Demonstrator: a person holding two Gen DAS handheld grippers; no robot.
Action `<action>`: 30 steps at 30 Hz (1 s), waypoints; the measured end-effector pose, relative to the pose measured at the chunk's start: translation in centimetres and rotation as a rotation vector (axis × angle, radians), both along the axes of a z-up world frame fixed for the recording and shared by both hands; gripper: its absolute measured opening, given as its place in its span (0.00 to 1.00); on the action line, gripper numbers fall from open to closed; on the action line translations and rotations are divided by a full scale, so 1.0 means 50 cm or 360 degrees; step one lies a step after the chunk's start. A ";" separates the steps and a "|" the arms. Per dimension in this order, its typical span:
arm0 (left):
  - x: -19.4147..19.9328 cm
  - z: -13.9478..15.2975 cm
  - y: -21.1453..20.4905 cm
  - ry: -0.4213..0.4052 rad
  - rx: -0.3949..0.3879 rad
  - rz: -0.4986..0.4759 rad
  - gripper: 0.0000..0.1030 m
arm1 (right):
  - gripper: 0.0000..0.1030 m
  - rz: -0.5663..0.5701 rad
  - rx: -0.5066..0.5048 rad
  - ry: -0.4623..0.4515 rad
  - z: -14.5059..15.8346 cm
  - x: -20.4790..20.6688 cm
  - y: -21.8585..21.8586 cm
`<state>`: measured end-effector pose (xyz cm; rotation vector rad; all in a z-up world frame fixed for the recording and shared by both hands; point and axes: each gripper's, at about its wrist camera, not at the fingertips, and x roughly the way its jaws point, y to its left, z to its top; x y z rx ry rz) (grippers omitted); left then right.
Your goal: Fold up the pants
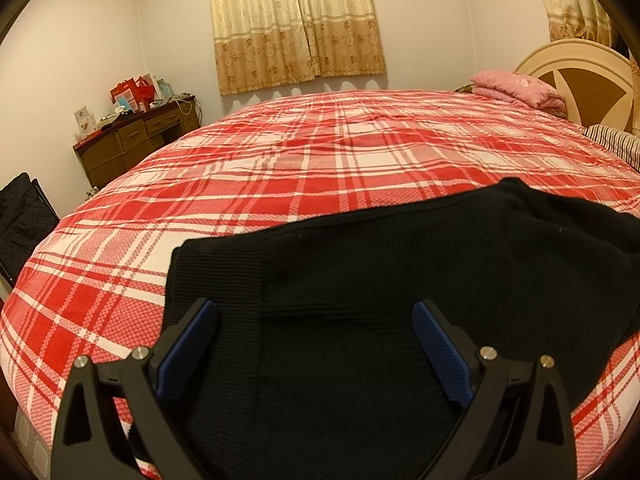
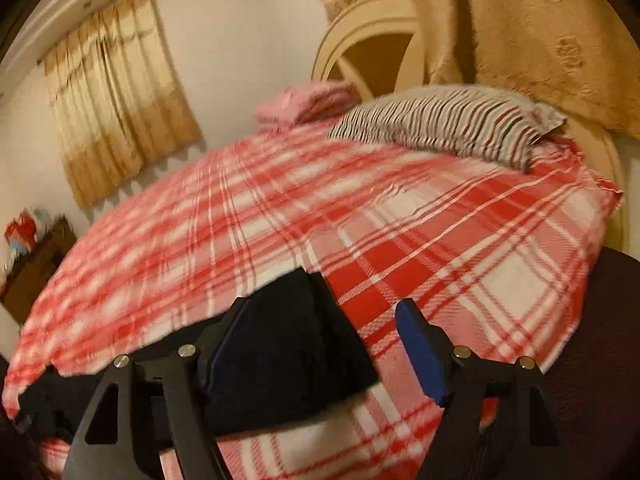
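Observation:
Black pants (image 1: 400, 264) lie folded in layers on the red-and-white plaid bed (image 1: 280, 160). In the left wrist view my left gripper (image 1: 316, 312) is open and empty, its blue-padded fingers spread just above the near part of the pants. In the right wrist view my right gripper (image 2: 320, 308) is open, over the right end of the pants (image 2: 288, 336); the cloth lies by its left finger and plaid bedspread (image 2: 440, 240) shows by the right one. That view is motion-blurred.
A striped pillow (image 2: 440, 124) and a folded pink blanket (image 1: 516, 88) lie at the head of the bed by the cream headboard (image 1: 580, 76). A cluttered wooden dresser (image 1: 136, 140) stands at the far left wall under beige curtains (image 1: 296, 24).

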<state>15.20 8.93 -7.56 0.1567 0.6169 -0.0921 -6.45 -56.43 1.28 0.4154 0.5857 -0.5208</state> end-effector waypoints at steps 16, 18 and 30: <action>0.000 0.003 0.005 0.0005 0.0033 -0.0031 1.00 | 0.11 0.0062 -0.0541 0.0290 0.029 0.058 0.086; 0.004 0.006 0.012 0.0017 0.0002 -0.0033 1.00 | 0.11 0.0040 -0.0622 0.0241 0.051 0.055 0.088; -0.001 0.003 0.005 0.0002 0.0048 -0.0038 1.00 | 0.50 -0.0048 -0.0571 0.0269 -0.003 0.029 0.052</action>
